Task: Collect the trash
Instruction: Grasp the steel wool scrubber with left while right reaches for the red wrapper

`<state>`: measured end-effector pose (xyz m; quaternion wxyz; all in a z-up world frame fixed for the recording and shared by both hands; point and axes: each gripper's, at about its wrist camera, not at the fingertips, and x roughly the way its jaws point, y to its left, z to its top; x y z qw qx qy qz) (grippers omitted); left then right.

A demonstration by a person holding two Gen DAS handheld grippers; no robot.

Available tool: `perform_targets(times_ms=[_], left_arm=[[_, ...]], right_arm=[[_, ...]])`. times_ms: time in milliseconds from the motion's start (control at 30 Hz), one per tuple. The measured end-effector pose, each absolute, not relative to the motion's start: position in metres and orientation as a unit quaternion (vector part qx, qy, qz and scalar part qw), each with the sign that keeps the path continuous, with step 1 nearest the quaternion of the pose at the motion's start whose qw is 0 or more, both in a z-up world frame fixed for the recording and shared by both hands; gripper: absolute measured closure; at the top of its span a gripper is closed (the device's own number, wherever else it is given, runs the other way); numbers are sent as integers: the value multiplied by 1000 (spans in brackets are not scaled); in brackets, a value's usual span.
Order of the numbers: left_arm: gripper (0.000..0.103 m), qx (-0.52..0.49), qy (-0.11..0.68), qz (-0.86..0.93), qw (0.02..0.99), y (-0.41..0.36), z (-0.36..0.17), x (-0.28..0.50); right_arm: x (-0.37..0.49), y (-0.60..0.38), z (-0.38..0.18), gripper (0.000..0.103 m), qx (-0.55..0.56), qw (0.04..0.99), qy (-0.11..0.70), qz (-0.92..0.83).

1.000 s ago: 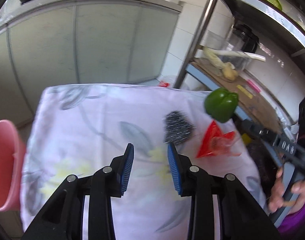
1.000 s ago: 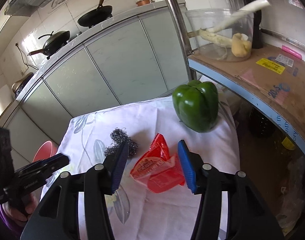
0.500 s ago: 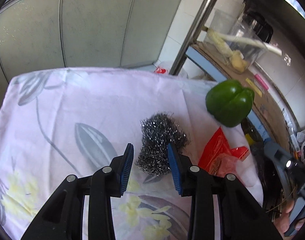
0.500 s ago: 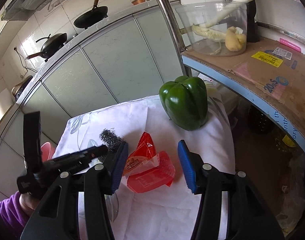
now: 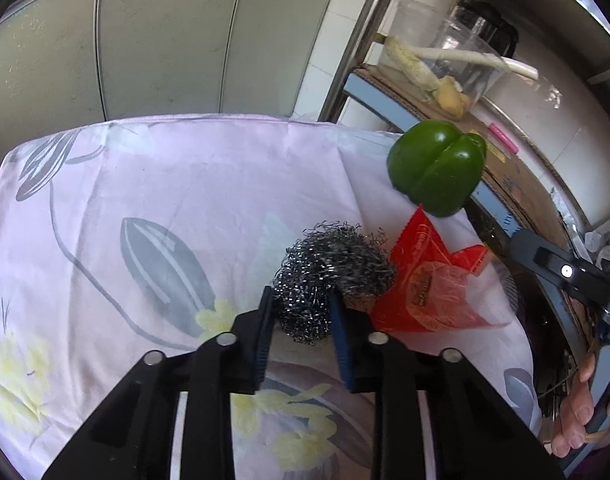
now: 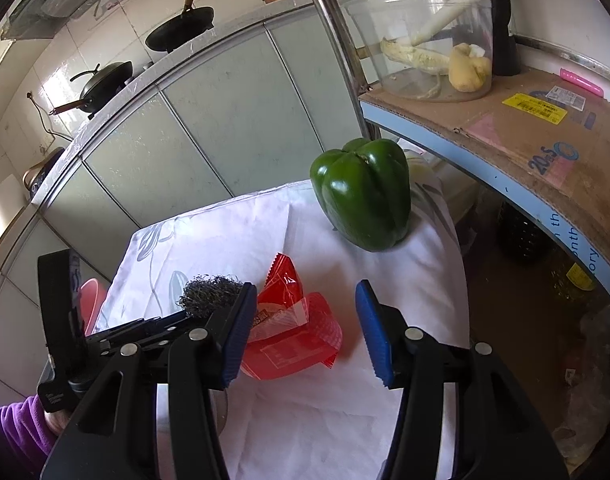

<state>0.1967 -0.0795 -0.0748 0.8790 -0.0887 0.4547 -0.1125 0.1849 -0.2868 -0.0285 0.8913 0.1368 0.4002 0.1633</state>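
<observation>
Steel wool scourer (image 5: 325, 276) lies on floral tablecloth (image 5: 145, 200), touching red wrapper (image 5: 429, 288). Left gripper (image 5: 301, 320) closing, both pads pressing scourer's near end. Right gripper (image 6: 301, 332) released, hovering over wrapper, jaws apart. Green pepper (image 6: 363, 196) stands beyond.

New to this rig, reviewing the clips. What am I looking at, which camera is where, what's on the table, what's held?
No robot arm: a person holds a two-finger gripper in each hand, with a fisheye camera on each looking along its fingers. In the left wrist view, the left gripper is closing on the steel wool scourer, which sits between its blue pads. In the right wrist view, the right gripper is open over the red wrapper. The green pepper stands further back on the flowered cloth.
</observation>
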Motion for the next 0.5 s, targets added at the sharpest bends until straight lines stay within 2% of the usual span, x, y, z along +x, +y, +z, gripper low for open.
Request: perform_targets(times_ms=[300, 500], left_arm=[[81, -82, 417, -95, 900, -54, -50, 168], [81, -96, 419, -72, 900, -22, -46, 141]], right_arm=[[187, -282, -26, 51, 117, 891, 399, 181], [210, -266, -25, 51, 80, 881, 411, 218]])
